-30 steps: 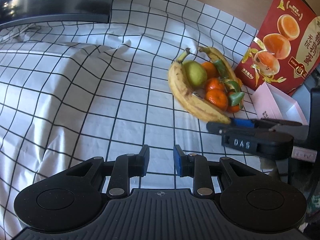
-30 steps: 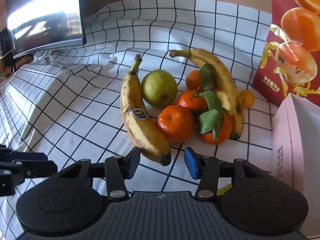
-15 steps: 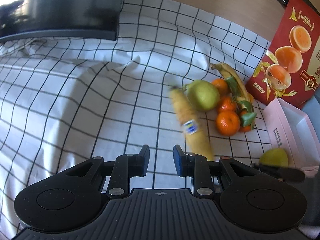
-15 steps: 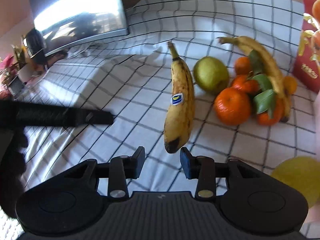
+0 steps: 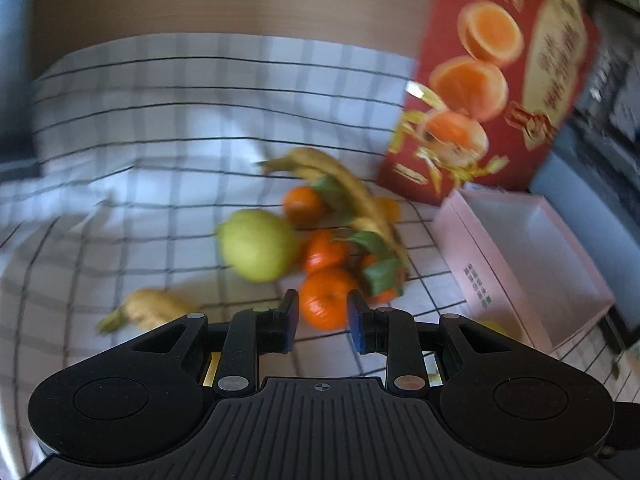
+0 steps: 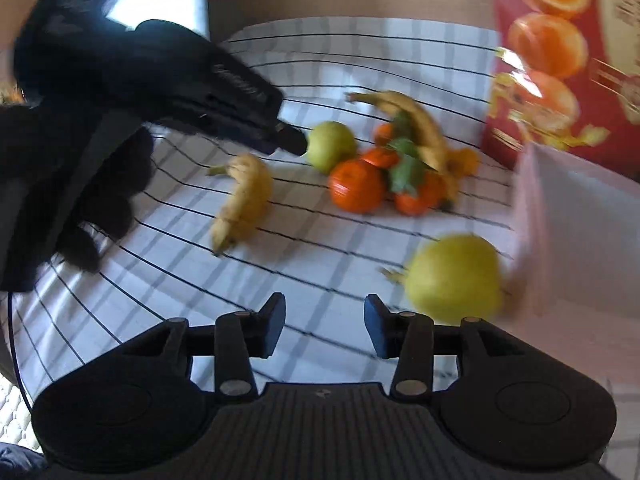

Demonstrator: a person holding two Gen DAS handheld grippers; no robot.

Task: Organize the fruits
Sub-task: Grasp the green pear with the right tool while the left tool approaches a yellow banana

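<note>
Your left gripper (image 5: pixel 322 322) hangs low over the checked cloth (image 5: pixel 160 128), its jaws set narrow with nothing between them; the nearest mandarin (image 5: pixel 326 302) shows in the gap, but it lies on the cloth beyond the tips, not in the grip. Both views are blurred, so fine detail is lost. Just left of and beyond that mandarin sits a green pear (image 5: pixel 258 250), touching the cluster of smaller mandarins with leaves (image 5: pixel 374 258). A curved banana (image 5: pixel 352 192) arcs along the far right side of the cluster. A second banana (image 5: pixel 154 308) lies apart on the near left, partly hidden by the gripper body. At far right stands the red box (image 5: pixel 500 88), and near it the pink open box (image 5: pixel 532 256).

Your right gripper (image 6: pixel 325 330) is open wider and holds nothing. A yellow-green fruit (image 6: pixel 454 278) lies on the cloth just beyond its right finger, beside the pink box wall (image 6: pixel 572 232). From this side your left gripper (image 6: pixel 294 142) points at the green pear (image 6: pixel 332 146), and the lone banana (image 6: pixel 242 200) lies to the left of the pile.
</note>
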